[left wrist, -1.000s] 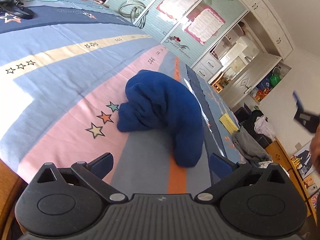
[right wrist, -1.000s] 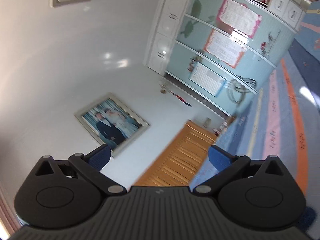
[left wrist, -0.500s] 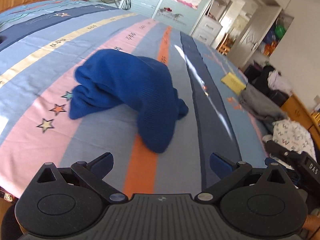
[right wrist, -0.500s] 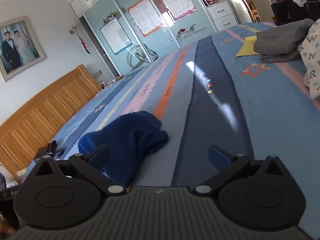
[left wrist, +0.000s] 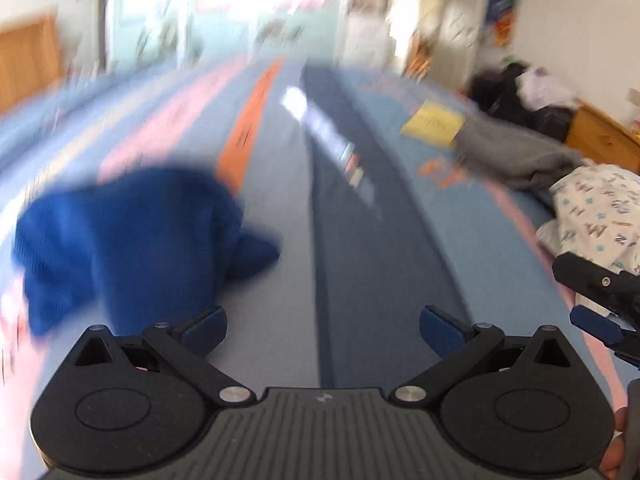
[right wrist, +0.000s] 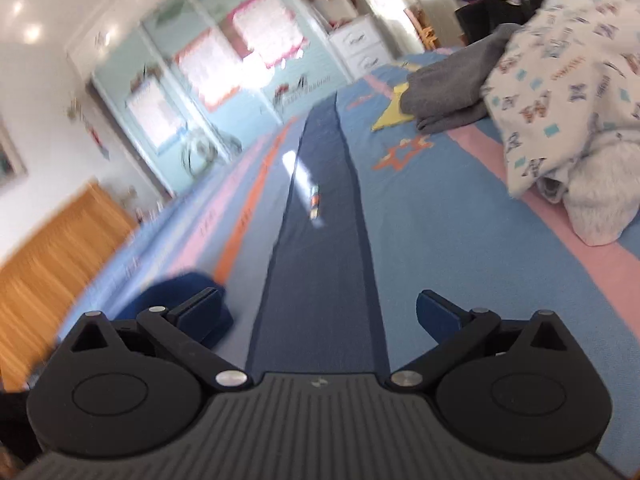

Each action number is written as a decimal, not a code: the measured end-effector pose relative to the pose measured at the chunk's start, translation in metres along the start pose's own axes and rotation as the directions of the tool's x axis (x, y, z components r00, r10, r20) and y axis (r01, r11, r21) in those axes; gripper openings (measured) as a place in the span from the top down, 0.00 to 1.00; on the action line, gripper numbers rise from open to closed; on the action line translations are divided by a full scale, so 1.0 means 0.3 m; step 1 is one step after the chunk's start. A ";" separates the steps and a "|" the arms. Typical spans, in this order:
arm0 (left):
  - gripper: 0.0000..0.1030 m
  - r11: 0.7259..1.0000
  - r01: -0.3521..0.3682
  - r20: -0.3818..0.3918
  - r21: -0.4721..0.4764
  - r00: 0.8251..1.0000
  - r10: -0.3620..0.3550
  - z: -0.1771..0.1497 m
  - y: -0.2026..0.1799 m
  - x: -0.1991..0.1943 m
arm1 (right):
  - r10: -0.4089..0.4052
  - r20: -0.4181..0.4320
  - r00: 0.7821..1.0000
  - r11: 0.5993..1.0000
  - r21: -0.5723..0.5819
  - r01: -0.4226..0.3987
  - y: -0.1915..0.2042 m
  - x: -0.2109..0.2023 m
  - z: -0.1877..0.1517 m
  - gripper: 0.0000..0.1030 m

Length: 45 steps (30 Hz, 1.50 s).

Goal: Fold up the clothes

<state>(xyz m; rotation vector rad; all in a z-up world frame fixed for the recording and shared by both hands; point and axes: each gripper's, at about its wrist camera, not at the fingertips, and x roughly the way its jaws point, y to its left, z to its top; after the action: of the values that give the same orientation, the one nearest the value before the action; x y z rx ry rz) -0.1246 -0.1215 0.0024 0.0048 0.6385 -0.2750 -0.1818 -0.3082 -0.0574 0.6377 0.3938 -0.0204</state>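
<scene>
On the striped blue, pink and orange bedspread point(left wrist: 280, 208), towards its left side, lies a crumpled dark blue knitted garment point(left wrist: 120, 240) in a loose heap, its edges smeared by blur. The left hand-held gripper point(left wrist: 322, 328) hangs just above the bed with its blue-padded fingers spread wide and nothing between them; the blue heap sits just beyond its left finger. The right hand-held gripper point(right wrist: 320, 314) is likewise spread open and empty, pointing along the dark navy stripe point(right wrist: 320, 216), with the same blue garment point(right wrist: 180, 292) partly hidden behind its left finger. To the right, well apart from the blue heap, a white fleecy garment printed with small coloured letters point(right wrist: 568, 92) is piled up, a folded grey cloth point(right wrist: 452, 88) just behind it. A wooden headboard point(right wrist: 52, 260) stands at the far left.
</scene>
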 end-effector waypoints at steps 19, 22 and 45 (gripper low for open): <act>0.00 0.936 -0.314 0.585 0.158 0.794 0.168 0.035 -0.162 -0.390 | -0.027 0.097 0.995 0.995 -0.089 0.036 -0.044 0.019 -0.006 0.00; 0.00 0.929 -0.318 0.568 0.187 0.807 0.162 0.020 -0.156 -0.337 | -0.042 0.103 0.994 0.995 -0.088 0.051 -0.049 0.030 0.003 0.00; 0.00 0.951 -0.146 0.357 0.272 0.933 0.042 0.083 -0.230 0.061 | -0.004 0.127 0.992 0.991 0.131 -0.012 -0.281 0.234 0.011 0.00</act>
<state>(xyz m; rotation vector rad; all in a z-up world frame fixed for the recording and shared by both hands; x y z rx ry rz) -0.1136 -0.1948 0.0171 0.2687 0.2383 -0.2671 -0.1272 -0.3709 -0.1289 0.7631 0.2693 -0.0833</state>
